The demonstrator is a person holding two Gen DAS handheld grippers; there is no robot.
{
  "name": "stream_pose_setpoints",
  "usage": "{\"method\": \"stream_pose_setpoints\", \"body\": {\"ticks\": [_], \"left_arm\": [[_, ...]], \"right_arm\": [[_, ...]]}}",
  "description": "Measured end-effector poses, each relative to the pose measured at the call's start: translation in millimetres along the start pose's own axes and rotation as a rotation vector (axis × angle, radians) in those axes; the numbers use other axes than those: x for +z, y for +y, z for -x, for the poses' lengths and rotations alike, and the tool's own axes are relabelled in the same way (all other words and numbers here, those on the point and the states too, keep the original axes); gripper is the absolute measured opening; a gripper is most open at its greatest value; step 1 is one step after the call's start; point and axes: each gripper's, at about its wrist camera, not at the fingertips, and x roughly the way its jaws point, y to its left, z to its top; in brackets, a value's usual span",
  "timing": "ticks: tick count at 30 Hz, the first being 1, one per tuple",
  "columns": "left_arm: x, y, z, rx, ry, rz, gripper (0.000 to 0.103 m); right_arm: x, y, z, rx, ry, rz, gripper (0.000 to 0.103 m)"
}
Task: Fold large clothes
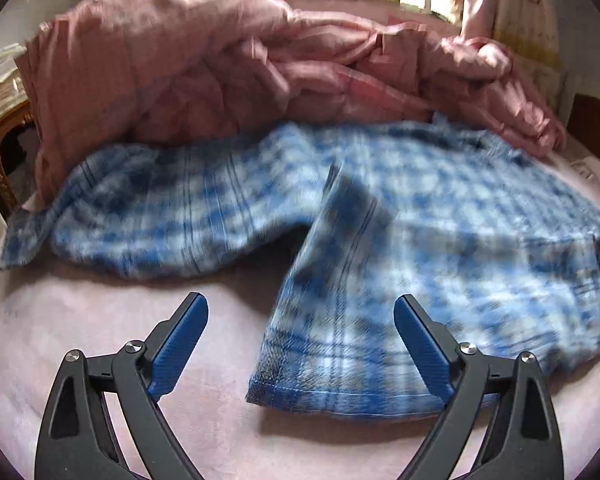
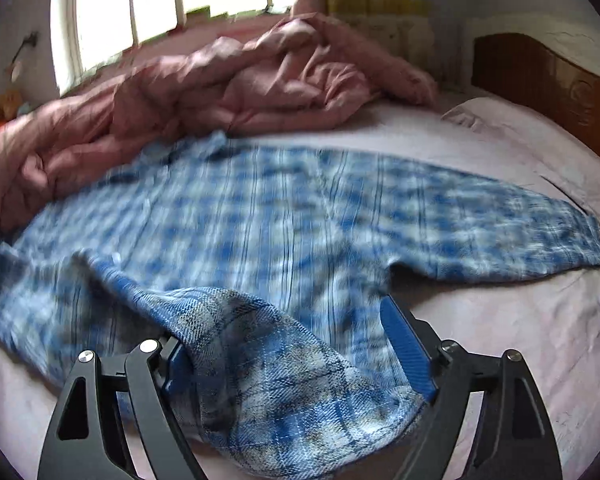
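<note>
We see plaid shirt (image 1: 380,208) lengthwise across bed (image 1: 80,320) | hem between spread fingers: left gripper (image 1: 300,336), right gripper (image 2: 284,340) | neither pinching

One plaid shirt (image 1: 380,216) — one pink quilt (image 1: 220,64), two tools — left (image 1: 300,344), right (image 2: 284,356)

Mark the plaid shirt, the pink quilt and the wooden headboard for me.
plaid shirt (image 2: 284,216): right wrist view, on the middle of its spread body.
pink quilt (image 1: 204,64): left wrist view, on the bunched heap behind the shirt.
wooden headboard (image 2: 548,80): right wrist view, on its brown carved face at upper right.
</note>
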Motion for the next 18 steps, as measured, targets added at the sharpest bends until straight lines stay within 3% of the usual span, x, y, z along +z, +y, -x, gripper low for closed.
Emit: {"method": "stream_pose_setpoints", "body": {"ticks": [2, 5, 7, 10, 14, 15, 17, 18], "left_arm": [[-2, 3, -12, -0.01, 0.055, 0.014, 0.092], [-3, 8, -17, -0.075, 0.067, 0.041, 0.073], [-3, 7, -15, -0.092, 0.057, 0.039, 0.041], [-3, 3, -8, -0.031, 0.018, 0.024, 0.012], [-1, 11, 2, 0.059, -0.034, 0.057, 0.005], [0, 14, 3, 0.096, -0.041, 0.066, 0.0], [1, 22, 3, 0.226, -0.051, 0.074, 0.0], [2, 27, 2, 0.202, -0.048, 0.084, 0.0]], "right_arm": [[-3, 4, -4, -0.029, 0.04, 0.022, 0.085], [-6, 15, 8, 0.012, 0.049, 0.109, 0.085], [-9, 26, 19, 0.031, 0.055, 0.188, 0.085], [-14, 40, 27, -0.05, 0.053, 0.261, 0.085], [-30, 48, 19, -0.076, 0.153, 0.358, 0.085], [-37, 50, 15, -0.105, 0.176, 0.41, 0.085], [-43, 46, 11, -0.141, 0.202, 0.451, 0.082], [-42, 40, 8, -0.166, 0.216, 0.445, 0.08]]}}
